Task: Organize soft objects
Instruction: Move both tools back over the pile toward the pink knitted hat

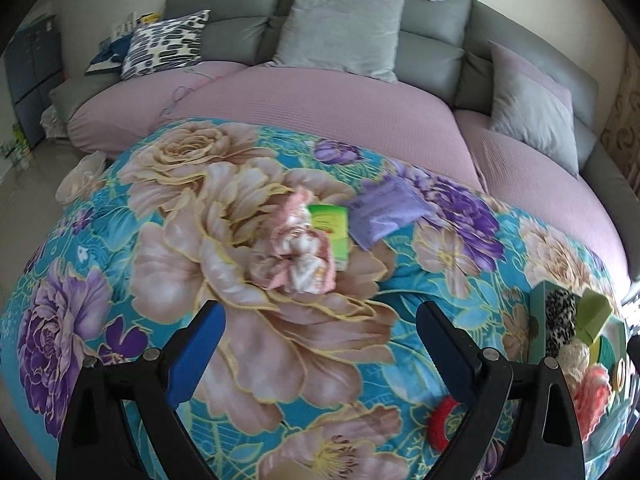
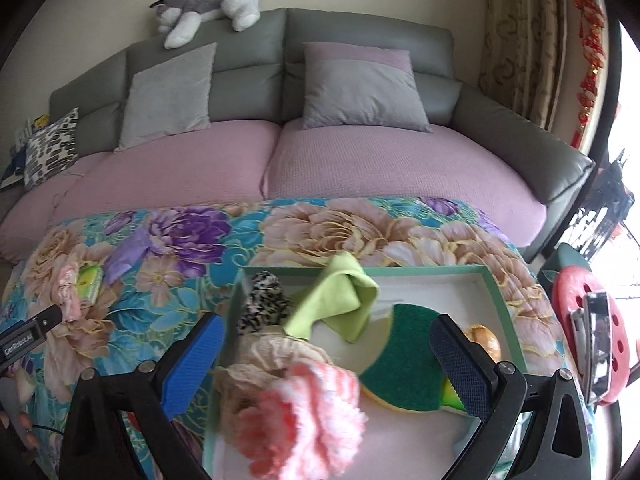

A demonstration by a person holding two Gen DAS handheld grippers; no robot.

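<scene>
The rolled pink-and-white cloth bundle [image 1: 301,248] lies on the floral-covered worktop [image 1: 120,216], directly ahead of the left tongs [image 1: 320,344] and a little left of their centre line, well apart from the blue pads [image 1: 196,354]. Its long axis runs from near right to far left, slightly oblique to the line of approach. A green packet [image 1: 332,229] touches its right side, and a purple pouch [image 1: 382,214] lies just beyond that.

The left tongs are judged the nearer to the bundle. They are spread wide, with nothing held and nothing touched.

The right tongs [image 2: 326,354] are likewise spread wide and empty. They hang over the green-rimmed tray [image 2: 502,304], where a pink knitted scrunchie [image 2: 304,412], a beige scrunchie [image 2: 276,350], a leopard-print scrunchie [image 2: 266,300], a green cloth [image 2: 340,300] and a green scouring sponge [image 2: 404,364] are gathered. A red scrunchie [image 1: 442,422] lies on the worktop outside the tray.
</scene>
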